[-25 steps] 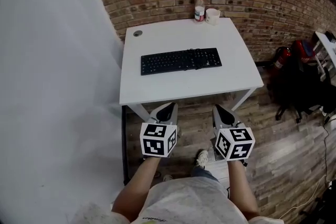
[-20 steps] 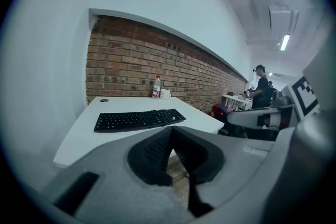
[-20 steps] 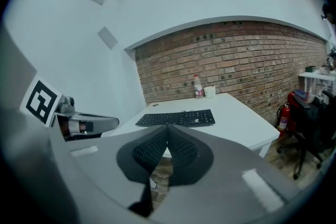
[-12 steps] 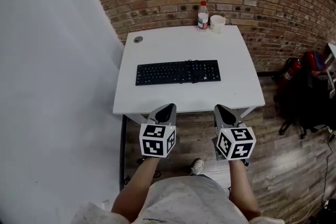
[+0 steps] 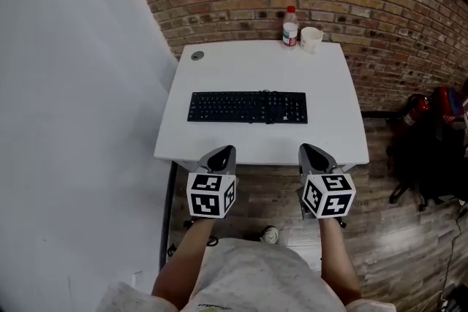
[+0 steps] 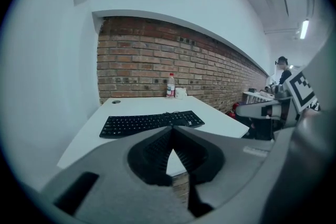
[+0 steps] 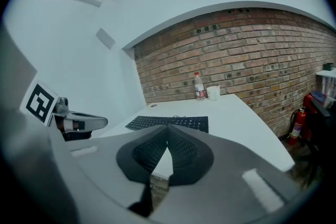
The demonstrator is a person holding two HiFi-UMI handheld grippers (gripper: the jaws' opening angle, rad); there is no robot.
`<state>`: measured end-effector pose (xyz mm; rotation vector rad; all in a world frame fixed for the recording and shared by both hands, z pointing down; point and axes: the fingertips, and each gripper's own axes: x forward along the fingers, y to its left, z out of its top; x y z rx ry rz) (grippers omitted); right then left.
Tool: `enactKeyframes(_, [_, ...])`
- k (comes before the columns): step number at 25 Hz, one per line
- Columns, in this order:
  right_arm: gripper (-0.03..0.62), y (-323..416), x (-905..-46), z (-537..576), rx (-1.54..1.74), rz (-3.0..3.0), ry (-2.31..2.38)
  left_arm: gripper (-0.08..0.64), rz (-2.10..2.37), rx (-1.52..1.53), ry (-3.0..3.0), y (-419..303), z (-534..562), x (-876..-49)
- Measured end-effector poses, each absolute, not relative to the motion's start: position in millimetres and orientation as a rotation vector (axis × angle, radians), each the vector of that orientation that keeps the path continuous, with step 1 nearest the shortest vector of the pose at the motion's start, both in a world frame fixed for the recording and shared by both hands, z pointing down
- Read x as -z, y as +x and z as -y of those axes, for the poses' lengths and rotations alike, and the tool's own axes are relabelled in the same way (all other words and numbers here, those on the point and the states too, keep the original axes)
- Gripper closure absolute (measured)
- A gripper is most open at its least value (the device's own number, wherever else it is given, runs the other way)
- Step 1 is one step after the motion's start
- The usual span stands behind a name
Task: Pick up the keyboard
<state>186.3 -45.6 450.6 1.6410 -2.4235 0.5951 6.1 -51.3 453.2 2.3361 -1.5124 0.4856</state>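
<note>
The keyboard [image 5: 247,107] is lying untouched mid-counter [image 5: 333,124], at 12 o'clock from the left tool [image 5: 226,150] and right tool [image 5: 306,150], both hovering closed tight and empty at the near edge, leaving the whole pickup undone.

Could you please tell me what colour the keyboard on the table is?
The keyboard is black, clearest in the head view.

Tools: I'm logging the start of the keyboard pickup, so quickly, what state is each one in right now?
Left tool: closed, holding nothing.
Right tool: closed, holding nothing.
</note>
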Motion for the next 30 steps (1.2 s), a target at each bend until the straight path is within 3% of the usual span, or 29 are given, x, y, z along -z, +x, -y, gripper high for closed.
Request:
enactKeyframes(20, [0.580, 188.5, -489.2, 175.2, -0.573, 2.325, 1.642, 0.563, 1.591, -0.471, 2.218, -56.2, 182.2, -501.3])
enactKeyframes(30, [0.455, 196.0, -527.2, 243.4, -0.639, 2.183, 1.657, 0.422, 1.592, -0.537, 2.149, -103.0, 254.1, -530.8])
